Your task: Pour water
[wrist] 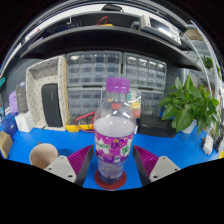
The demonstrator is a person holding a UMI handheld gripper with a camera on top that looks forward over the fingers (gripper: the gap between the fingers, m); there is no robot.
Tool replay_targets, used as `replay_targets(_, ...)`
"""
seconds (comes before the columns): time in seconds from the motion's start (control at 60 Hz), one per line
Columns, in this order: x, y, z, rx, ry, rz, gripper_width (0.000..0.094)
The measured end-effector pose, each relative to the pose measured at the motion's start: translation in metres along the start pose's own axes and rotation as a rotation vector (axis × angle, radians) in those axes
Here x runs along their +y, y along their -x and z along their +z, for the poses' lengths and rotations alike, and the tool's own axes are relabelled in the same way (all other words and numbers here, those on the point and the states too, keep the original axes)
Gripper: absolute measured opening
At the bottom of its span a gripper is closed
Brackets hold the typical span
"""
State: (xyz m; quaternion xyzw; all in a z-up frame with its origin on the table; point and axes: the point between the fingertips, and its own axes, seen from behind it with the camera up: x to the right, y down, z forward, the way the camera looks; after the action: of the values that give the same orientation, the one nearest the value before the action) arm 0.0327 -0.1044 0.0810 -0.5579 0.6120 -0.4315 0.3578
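Note:
A clear plastic water bottle (115,125) with a purple cap and a purple flowered label stands upright on a round red coaster (111,181) on the blue table top (180,148). It holds water to about the shoulder. My gripper (113,160) is open, and the bottle stands between its two fingers at label height. The magenta pads (83,157) lie close at either side of the label. The bottle rests on the coaster.
A tan round cup (43,153) stands to the left of the fingers. A green potted plant (190,102) stands at the right. Small-drawer cabinets (100,72) and shelves line the back, with a white board (45,92) at the left.

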Motion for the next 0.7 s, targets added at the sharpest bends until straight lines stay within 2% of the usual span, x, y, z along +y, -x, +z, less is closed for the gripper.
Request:
replay_targets(0.233, 0.027, 0.009, -0.060, 0.019, 0.103, 0.013, 0.0791)
replay_targets(0.383, 0.011, 0.030, -0.110, -0.002, 0.153, -0.036, 0.0793)
replay_targets(0.7, -0.065, 0.075, -0.178, -0.037, 0.076, 0.022, 0.0793)
